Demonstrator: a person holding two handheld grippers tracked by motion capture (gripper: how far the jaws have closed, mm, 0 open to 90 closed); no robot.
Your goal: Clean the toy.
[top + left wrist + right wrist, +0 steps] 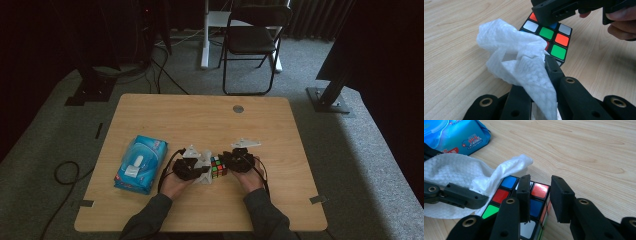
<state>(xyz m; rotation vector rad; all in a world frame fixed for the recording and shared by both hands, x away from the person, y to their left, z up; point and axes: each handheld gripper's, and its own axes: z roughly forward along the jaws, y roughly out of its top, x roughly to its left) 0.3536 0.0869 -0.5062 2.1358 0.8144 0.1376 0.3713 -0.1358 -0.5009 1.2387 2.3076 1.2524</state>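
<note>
Between my left jaws: wipe (524, 67), pinched tight for rubbing cube (549, 40). Right gripper (541, 197) part-open, one jaw pressing cube top, steadying it on table (586, 150).

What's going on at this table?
A person is wiping a puzzle cube on the table. The left gripper is shut on a white wipe pressed against the cube. The right gripper straddles the cube's edge, steadying it. A blue wipe pack lies to the left.
</note>
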